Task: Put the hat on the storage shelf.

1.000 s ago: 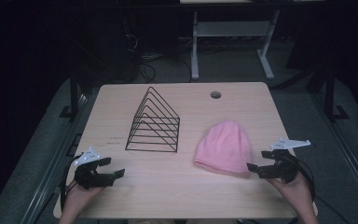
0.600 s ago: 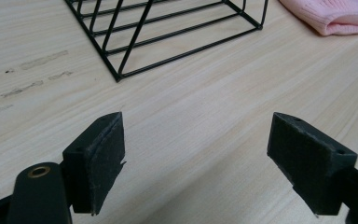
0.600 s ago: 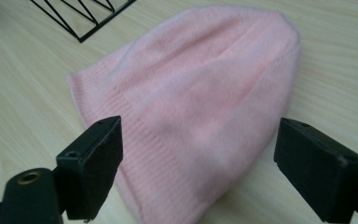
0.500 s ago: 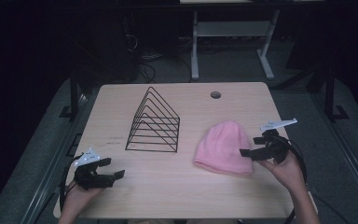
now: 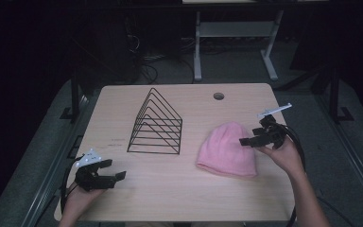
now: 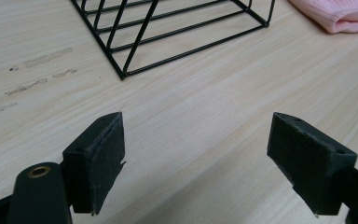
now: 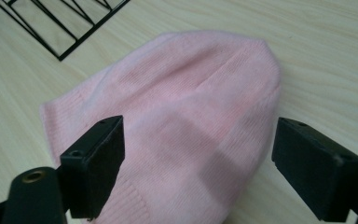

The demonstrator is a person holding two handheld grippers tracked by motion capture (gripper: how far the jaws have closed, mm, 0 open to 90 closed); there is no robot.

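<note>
My right gripper (image 7: 198,154) hovers wide open, empty, over the pink knit beanie (image 7: 182,121): soft, light, floppy; I'd pinch its ribbed cuff.

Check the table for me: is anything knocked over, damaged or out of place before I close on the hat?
Nothing stands out. The pink hat lies flat and whole on the table, the black wire rack stands upright beside it, apart from it. Faint scuff marks show on the wood near the rack.

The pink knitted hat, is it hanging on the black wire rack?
No, the pink knitted hat lies flat on the wooden table, beside the black wire rack and apart from it.
</note>
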